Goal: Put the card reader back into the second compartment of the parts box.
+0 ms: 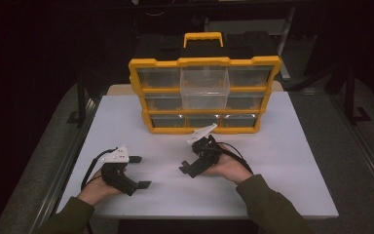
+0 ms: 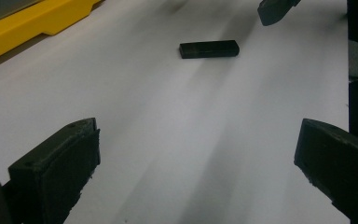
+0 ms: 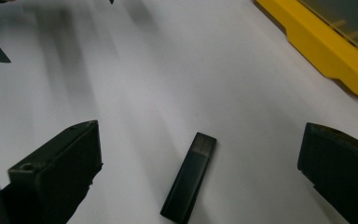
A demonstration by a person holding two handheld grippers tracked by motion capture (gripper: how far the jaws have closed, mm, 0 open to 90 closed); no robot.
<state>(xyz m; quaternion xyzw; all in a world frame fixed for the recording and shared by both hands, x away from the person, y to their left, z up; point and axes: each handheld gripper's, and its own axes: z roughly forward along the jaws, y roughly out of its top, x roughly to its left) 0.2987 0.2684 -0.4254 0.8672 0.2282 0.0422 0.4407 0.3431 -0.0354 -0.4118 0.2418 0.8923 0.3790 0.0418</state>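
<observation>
1. Standing at the upper centre of the high view, a yellow-framed organiser with clear plastic drawers [image 1: 204,95] occupies the far part of the white table [image 1: 292,161]; one middle drawer is pulled forward.
2. Lower left, the left gripper [image 1: 139,171] has its jaws spread wide, holding nothing.
3. Centre, the right gripper [image 1: 195,165] is likewise spread and empty.
4. A small black rectangular stick [image 3: 189,184] lies flat between the right gripper's jaws, touching neither.

A dim workshop or lab: a white desk [image 1: 292,161] on a metal frame carries a yellow parts organiser [image 1: 204,95] with clear drawers at its far edge, with dark stands and rails [image 1: 80,97] around it.
</observation>
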